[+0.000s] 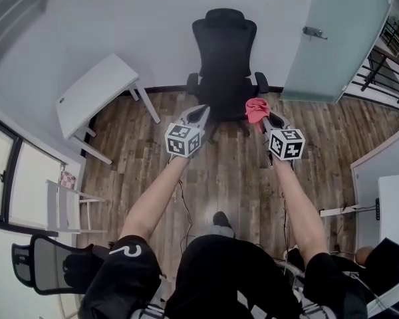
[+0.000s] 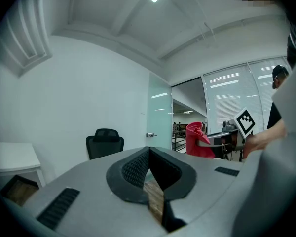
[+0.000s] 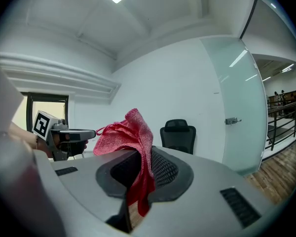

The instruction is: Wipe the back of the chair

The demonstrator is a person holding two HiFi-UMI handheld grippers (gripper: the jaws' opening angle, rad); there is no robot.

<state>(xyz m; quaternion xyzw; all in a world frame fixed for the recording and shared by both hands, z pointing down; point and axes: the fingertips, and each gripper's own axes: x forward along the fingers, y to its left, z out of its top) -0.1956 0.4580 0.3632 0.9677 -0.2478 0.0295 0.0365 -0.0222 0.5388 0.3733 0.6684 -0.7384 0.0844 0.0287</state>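
Note:
A black office chair (image 1: pixel 223 52) with a tall back and headrest stands against the white wall, facing me; it also shows far off as the chair (image 2: pixel 104 143) and the chair (image 3: pixel 178 136). My right gripper (image 1: pixel 261 113) is shut on a red cloth (image 1: pixel 255 109), which bunches above the jaws and hangs down between them as the cloth (image 3: pixel 133 147). My left gripper (image 1: pixel 201 112) is shut with nothing in it, jaws (image 2: pixel 149 169) pressed together. Both grippers hover level over the wood floor, short of the chair's seat.
A white table (image 1: pixel 93 92) stands tilted at the left near the wall. A frosted glass door (image 1: pixel 332 38) with a handle is at the right of the chair. A mesh chair (image 1: pixel 50 264) and a white shelf (image 1: pixel 65 206) sit at lower left.

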